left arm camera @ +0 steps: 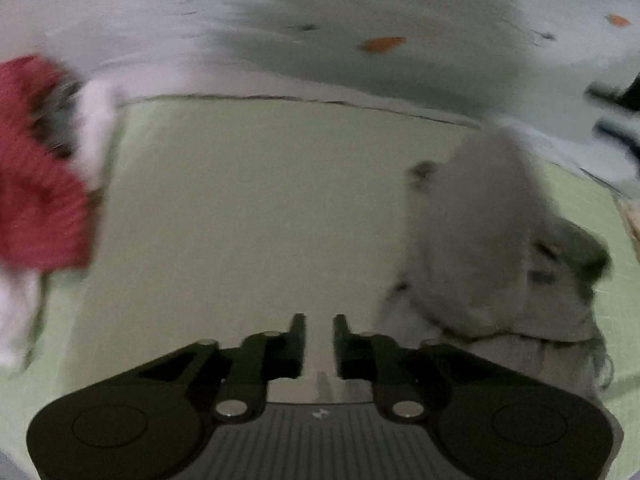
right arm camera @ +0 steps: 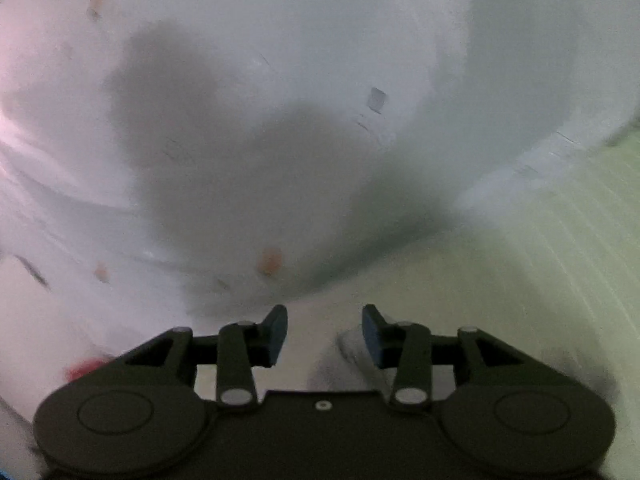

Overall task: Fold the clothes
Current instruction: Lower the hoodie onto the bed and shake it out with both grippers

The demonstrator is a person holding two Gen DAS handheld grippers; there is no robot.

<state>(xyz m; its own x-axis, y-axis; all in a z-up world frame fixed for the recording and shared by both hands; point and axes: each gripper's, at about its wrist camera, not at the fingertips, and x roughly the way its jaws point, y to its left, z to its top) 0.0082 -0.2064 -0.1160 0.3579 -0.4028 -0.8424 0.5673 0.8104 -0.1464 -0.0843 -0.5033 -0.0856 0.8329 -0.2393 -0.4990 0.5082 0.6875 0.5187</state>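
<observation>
- Left gripper: jaws parted by a narrow gap, nothing between them, above the pale green surface.
- Grey garment: bunched in a heap on the green surface, just right of the left gripper; blurred.
- Red garment: at the far left edge, with white cloth beside it.
- Right gripper: released, jaws wide, empty; a pale fabric fold lies just under its right finger.
- White wall: fills the far view.

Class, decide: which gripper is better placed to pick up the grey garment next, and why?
Probably the left gripper: the grey garment lies heaped just right of its parted, empty fingers. The right gripper faces mostly wall, with only a blurred bit of pale cloth near it.
</observation>
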